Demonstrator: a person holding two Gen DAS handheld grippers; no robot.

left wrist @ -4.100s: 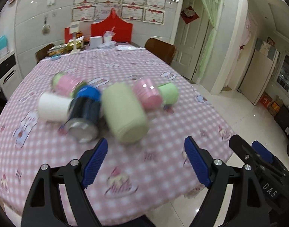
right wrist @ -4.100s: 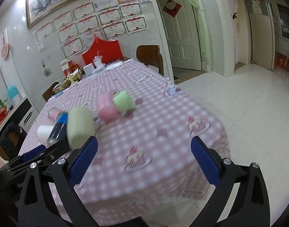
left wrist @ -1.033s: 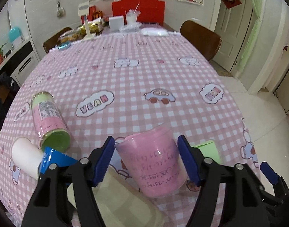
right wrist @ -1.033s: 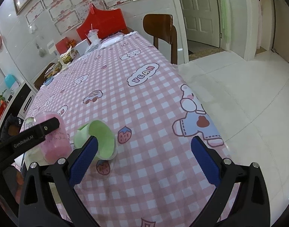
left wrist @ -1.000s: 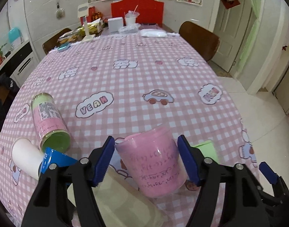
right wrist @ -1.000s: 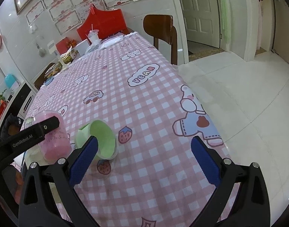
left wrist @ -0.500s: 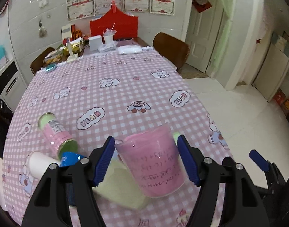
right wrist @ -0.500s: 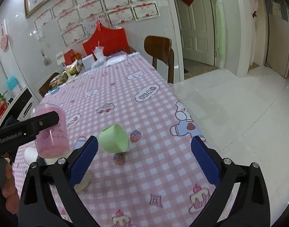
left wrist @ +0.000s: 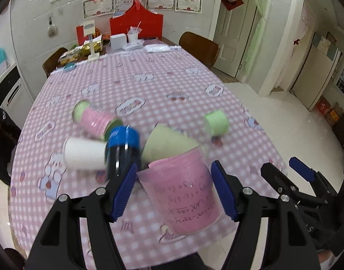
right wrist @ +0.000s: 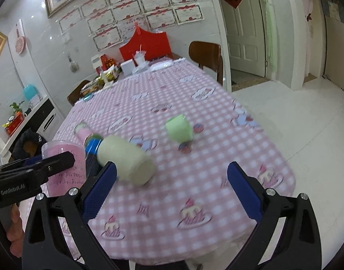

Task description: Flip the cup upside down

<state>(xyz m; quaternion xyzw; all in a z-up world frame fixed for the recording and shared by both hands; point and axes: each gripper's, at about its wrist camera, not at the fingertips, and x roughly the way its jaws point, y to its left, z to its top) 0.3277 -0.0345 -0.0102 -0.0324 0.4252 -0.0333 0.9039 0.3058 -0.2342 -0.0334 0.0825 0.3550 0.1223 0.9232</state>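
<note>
My left gripper [left wrist: 174, 191] is shut on a pink translucent cup [left wrist: 183, 191] with dark writing, holding it in the air above the near table edge, rim up and tilted slightly. The same cup [right wrist: 64, 164] shows at the left of the right wrist view, clamped by the left gripper's finger [right wrist: 48, 164]. My right gripper [right wrist: 169, 189] is open and empty above the near edge of the pink checked tablecloth [right wrist: 194, 157].
On the table lie a pale green cup [left wrist: 167, 144], a small green cup [left wrist: 217, 122], a blue-lidded dark bottle [left wrist: 122, 150], a white cup [left wrist: 84, 154] and a pink-green canister [left wrist: 93, 119]. Clutter and a red box [left wrist: 136, 27] stand at the far end. A brown chair [left wrist: 199, 47] stands to the right.
The left gripper has lifted the pink cup off the table and drawn it back toward the near edge. The right gripper has also pulled back and stays open.
</note>
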